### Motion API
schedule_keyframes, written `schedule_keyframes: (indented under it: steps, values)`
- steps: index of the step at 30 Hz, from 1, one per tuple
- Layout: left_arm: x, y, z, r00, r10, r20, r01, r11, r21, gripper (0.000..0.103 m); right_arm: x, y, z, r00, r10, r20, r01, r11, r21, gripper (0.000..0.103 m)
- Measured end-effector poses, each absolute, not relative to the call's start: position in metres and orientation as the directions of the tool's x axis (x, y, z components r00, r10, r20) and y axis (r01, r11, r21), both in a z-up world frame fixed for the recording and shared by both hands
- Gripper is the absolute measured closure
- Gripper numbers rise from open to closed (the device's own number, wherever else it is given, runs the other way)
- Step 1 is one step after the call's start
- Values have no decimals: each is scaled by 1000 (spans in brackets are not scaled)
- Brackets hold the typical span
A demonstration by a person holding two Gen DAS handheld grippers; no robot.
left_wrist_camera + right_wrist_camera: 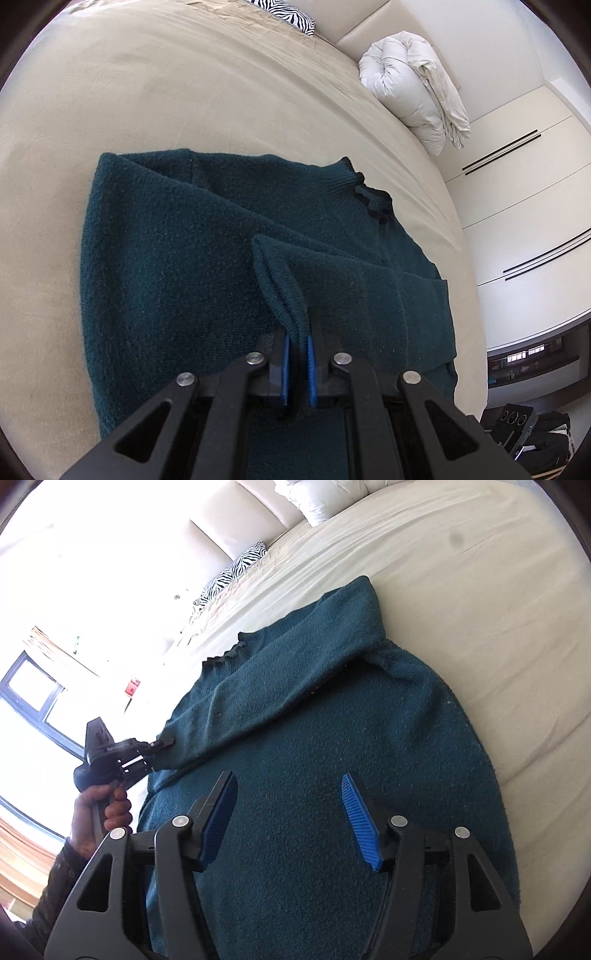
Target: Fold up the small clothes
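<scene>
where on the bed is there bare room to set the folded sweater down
Bare sheet stretches between the teal sweater and the zebra pillow, and along the sweater's far side. It is crowded by the rolled duvet, and where the left gripper pinches the sleeve cuff.

- The sweater (177, 258) lies flat on the bed (129, 103).
- One sleeve (332, 269) is folded across the sweater's body.
- The left hand-held gripper (297, 345) pinches the sleeve's cuff at the sweater's edge.
- The right hand-held gripper (288, 812) hangs over the sweater's body, fingers spread wide.
- A rolled duvet (413, 92) and a striped pillow (284, 13) sit at the bed's far end, behind the sweater.
</scene>
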State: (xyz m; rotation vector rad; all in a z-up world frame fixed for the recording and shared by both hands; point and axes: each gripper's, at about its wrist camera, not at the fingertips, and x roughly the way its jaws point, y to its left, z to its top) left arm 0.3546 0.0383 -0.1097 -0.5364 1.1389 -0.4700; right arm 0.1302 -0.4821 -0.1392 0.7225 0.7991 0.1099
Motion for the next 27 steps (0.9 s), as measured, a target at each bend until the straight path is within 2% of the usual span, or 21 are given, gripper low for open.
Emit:
schedule_keyframes:
  steps: [5,9,14,19,22,27]
  values:
    - [354,46,-118,353,-628,-694,73,758,-648,94,154,-527,-118,754,398,-522,170,650,741,45]
    - [352,47,-111,369,-618,-694,111,771,-628,94,194,-563,-116,761,455,-462,167,550,818,45]
    - [350,47,-118,365,-616,-699,123,776,-619,94,251,-594,-138,749,493,-442,214,451,866,44]
    - [355,62,-138,366,-694,-620,83,688,-721,92,302,-610,-159,737,531,-418,232,381,895,44]
    - [354,63,-140,369,-698,-614,102,687,-720,92,331,-615,-173,705,576,-414,243,352,904,44]
    - [354,62,-141,367,-698,-615,110,689,-716,91,338,-611,-187,666,621,-415,229,359,905,45]
